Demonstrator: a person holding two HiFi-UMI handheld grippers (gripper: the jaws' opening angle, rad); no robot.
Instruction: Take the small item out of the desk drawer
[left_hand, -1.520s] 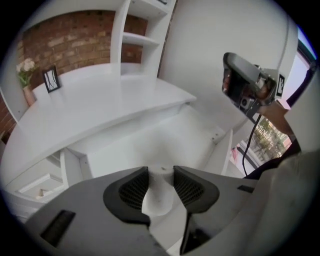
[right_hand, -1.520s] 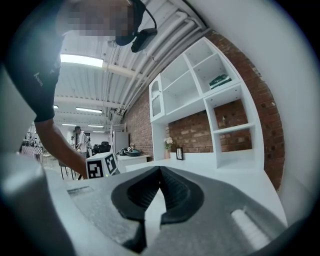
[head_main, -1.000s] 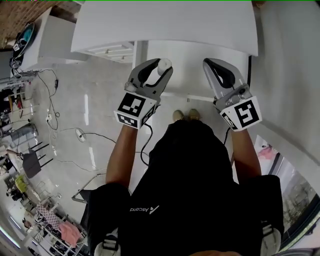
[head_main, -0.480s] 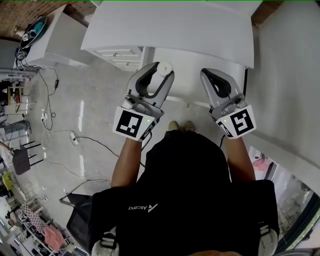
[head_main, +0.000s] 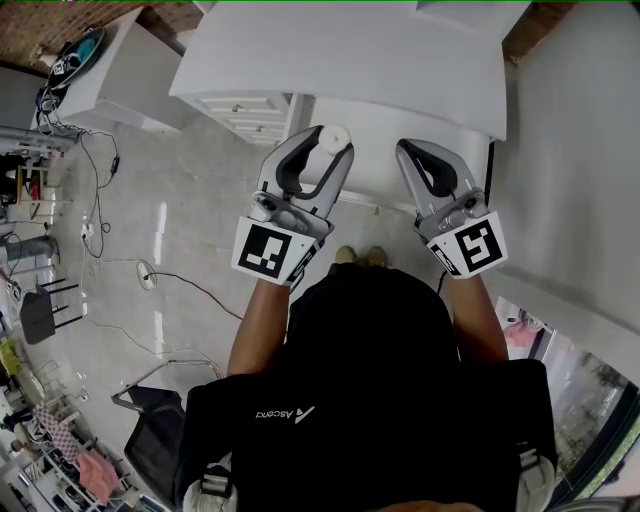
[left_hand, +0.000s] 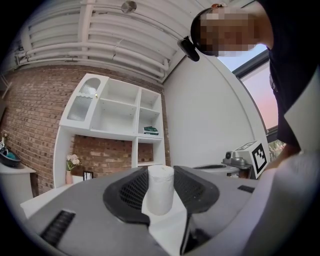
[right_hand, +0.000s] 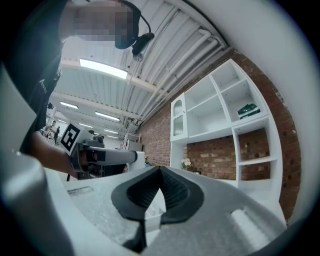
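While the person stands at the white desk (head_main: 350, 60), the left gripper (head_main: 330, 142) has its jaws pinching a small white roll (left_hand: 160, 189). It's a stubby cylinder standing upright right between the ribbed pads (left_hand: 131, 190), with one pad pressed on each side. So the little item is out of the drawer and sitting in the left jaws, held in the air.

The right gripper (head_main: 416, 150) is just to the right of the left jaws. Its jaws are pressed together at the tips with nothing between them, pretty clear from its own camera. The two grippers are side by side but not touching, each with its marker cube (head_main: 268, 250) toward the person's body.

Beyond the left jaws and a bit to their left, what looks like a white drawer (head_main: 245, 105) with dividers pokes out from under the desk edge. Can't tell what's in it.

Both sets of jaws point upward-ish. Past them the gripper views show a white shelf unit (left_hand: 120, 112) on a brick wall (left_hand: 35, 110) and a ribbed white ceiling (left_hand: 100, 40). Left of the left jaws, low down by the shelves, there's a small vase of flowers (left_hand: 70, 172).
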